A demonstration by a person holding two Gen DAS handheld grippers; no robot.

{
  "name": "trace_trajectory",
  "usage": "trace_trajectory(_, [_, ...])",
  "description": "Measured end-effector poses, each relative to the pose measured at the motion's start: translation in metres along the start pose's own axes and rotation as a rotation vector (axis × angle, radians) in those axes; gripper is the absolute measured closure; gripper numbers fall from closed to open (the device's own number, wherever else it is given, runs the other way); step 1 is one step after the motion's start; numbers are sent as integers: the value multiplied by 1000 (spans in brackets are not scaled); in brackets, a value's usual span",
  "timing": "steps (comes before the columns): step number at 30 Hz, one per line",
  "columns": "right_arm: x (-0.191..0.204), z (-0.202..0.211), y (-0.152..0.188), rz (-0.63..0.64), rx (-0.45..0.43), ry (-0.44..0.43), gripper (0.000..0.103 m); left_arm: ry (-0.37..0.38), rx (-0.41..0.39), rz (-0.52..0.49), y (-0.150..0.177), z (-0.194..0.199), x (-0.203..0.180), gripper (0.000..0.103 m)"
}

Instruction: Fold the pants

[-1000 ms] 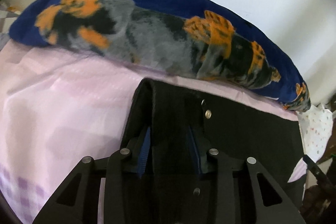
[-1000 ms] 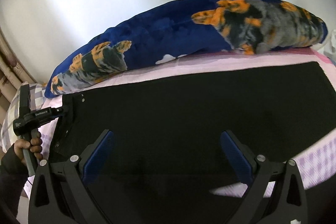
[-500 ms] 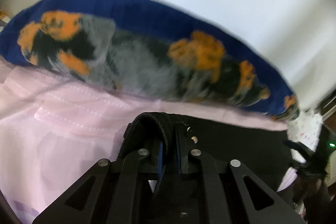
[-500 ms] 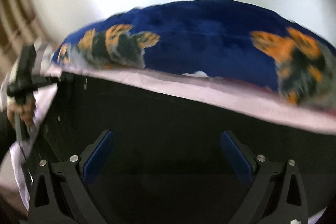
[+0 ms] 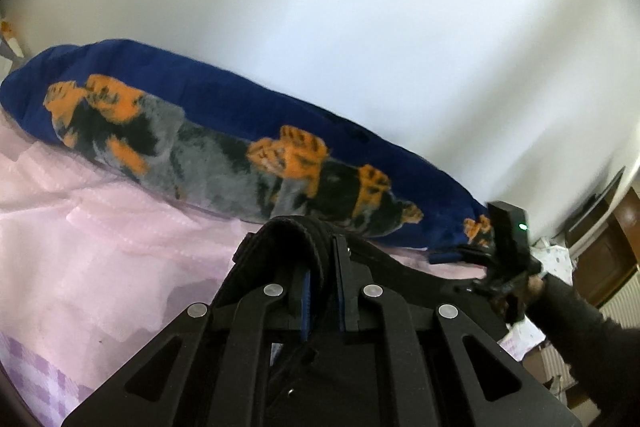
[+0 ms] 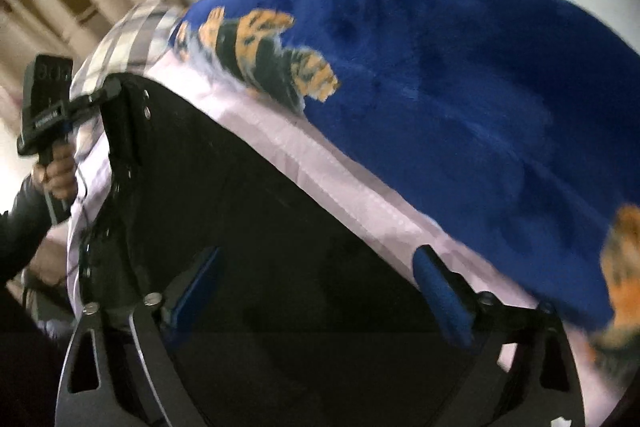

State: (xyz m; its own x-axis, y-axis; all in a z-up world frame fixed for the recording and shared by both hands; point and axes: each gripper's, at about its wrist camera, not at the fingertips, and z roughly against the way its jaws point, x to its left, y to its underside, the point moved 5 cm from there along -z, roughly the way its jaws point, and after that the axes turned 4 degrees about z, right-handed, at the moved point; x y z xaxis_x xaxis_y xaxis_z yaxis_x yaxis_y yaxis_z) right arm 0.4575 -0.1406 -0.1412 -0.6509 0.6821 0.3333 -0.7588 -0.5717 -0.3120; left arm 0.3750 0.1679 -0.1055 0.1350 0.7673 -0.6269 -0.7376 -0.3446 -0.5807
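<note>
From the left wrist, the left gripper (image 5: pixel 322 291) pinches a raised corner of the black fabric pants (image 5: pixel 288 239) at six o'clock. Only the right wrist shows the pants spread flat on the pale pink bedsheet (image 6: pixel 320 167), under the right gripper (image 6: pixel 320 291), whose wide jaws are closing on nothing.

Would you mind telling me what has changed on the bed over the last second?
The left gripper closed on the waistband corner of the black pants and lifted it off the pink sheet. The right gripper swung and tilted down over the pants; its jaws are closing, pinching nothing yet. The blue blanket stayed where it was.
</note>
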Motion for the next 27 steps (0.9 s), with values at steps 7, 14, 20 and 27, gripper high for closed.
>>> trace_trajectory(7, [-24, -25, 2, 58, 155, -92, 48, 38, -11, -18, -2, 19, -4, 94])
trace_trajectory(14, [-32, -16, 18, 53, 187, -38, 86, -3, -2, -36, -3, 15, -2, 94])
trace_trajectory(20, [-3, 29, 25, 65, 86, 112, 92, -46, 7, -64, -2, 19, -4, 94])
trace_trajectory(27, [61, 91, 60, 39, -35, 286, 93, -27, 6, -151, 12, 58, -34, 94])
